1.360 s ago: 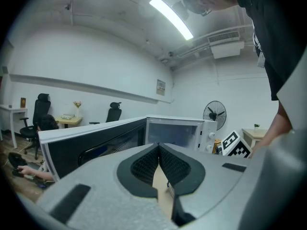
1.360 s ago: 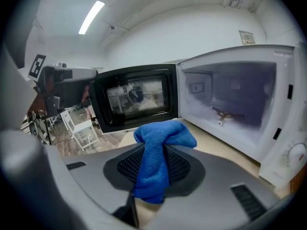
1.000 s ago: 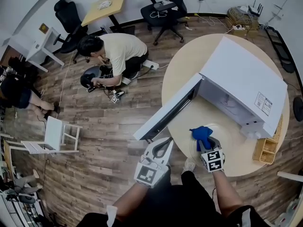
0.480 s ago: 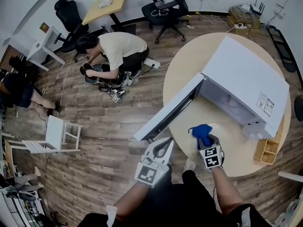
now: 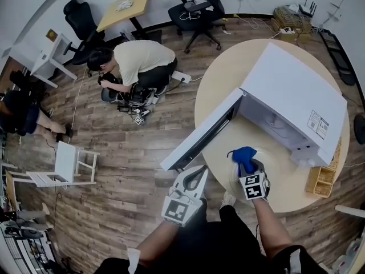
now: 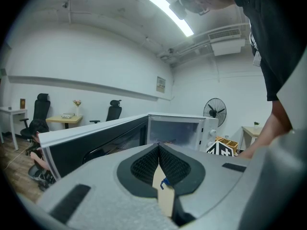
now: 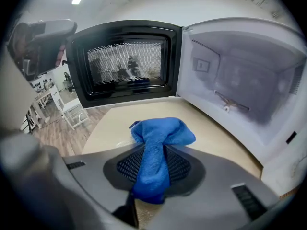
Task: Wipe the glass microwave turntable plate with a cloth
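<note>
Gripping the cloth: the right gripper [image 7: 154, 152] has its jaws clamped on a blue cloth [image 7: 163, 131], whose bunched end pokes out past the tips.
Left gripper: the left gripper [image 6: 158, 148] has its jaws pressed together with nothing between them. In the head view it sits at lower centre, off the table's edge and over the floor.
Plate: the glass turntable plate [image 5: 282, 163] lies flat on the round table [image 5: 228, 79] at the lower right of the head view. It is under the right gripper and just in front of the open oven.
Cloth and plate: the cloth hangs over the plate's left part. Whether it presses on the glass cannot be told.
Microwave: the white microwave [image 5: 296, 87] fills the right of the head view, its door [image 5: 199, 133] swung wide toward the centre. The cavity is bare apart from the drive hub [image 7: 225, 109] on its floor.
Farther off: a basket [image 5: 319, 181] stands at the table's right edge. A person [image 5: 142, 59] crouches on the wooden floor at upper left, and office chairs [image 5: 202, 7] stand along the top.
Done: the plate is out of the oven and the cloth is in hand above it.
Left: the wiping itself, judging by this pose. No smear or cleaned patch shows on the glass, so how much has been covered is unclear.
</note>
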{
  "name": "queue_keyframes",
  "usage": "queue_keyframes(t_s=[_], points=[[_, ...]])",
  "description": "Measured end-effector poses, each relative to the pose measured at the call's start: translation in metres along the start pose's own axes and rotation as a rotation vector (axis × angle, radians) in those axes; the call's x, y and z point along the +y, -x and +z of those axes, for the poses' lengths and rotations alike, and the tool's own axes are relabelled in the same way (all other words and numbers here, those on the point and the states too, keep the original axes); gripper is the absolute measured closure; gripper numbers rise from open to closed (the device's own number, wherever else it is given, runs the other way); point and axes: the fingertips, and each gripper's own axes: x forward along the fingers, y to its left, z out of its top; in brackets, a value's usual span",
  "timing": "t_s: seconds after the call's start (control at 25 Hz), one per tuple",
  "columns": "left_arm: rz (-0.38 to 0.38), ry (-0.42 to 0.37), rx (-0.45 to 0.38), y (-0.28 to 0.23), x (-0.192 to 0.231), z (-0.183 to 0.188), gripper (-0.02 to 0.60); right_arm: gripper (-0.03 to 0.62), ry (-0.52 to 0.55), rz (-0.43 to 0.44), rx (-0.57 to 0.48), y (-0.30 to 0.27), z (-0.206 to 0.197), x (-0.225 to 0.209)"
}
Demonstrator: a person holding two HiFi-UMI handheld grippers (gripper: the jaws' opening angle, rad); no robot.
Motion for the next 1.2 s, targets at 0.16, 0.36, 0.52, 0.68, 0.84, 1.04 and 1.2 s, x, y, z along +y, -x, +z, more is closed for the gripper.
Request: queue_keyframes(t_s=[0.16,0.36,0.52,0.68,0.84,1.04,1.2], points=[[-0.001,0.002,0.003,-0.001,-0.002,-0.002,0.575,0.493,-0.008,-0.027,0.005,-0.001,-0.001,-0.012],[-0.003,0.002,0.000,-0.001,-0.003,0.000,0.575,0.493,-0.027,-0.074,0.018,0.003,-0.004,-0.028],[-0.006,-0.005,0.001,-0.002,-0.004,-0.001,0.575,0.493,-0.050,-0.113,0.027,0.007,-0.010,-0.044],[-0.020,-0.022,0.008,-0.002,-0.005,-0.005,0.575,0.494,-0.076,-0.163,0.045,0.014,-0.018,-0.061],[-0.029,-0.019,0.010,-0.006,-0.008,-0.002,0.575,0.493,-0.106,-0.211,0.053,0.023,-0.029,-0.080],[-0.048,-0.026,0.016,-0.009,-0.011,-0.001,0.575,0.493,-0.150,-0.280,0.086,0.039,-0.046,-0.101],[-0.053,-0.013,0.010,-0.013,-0.015,0.002,0.575,0.493,-0.202,-0.338,0.088,0.050,-0.061,-0.117]])
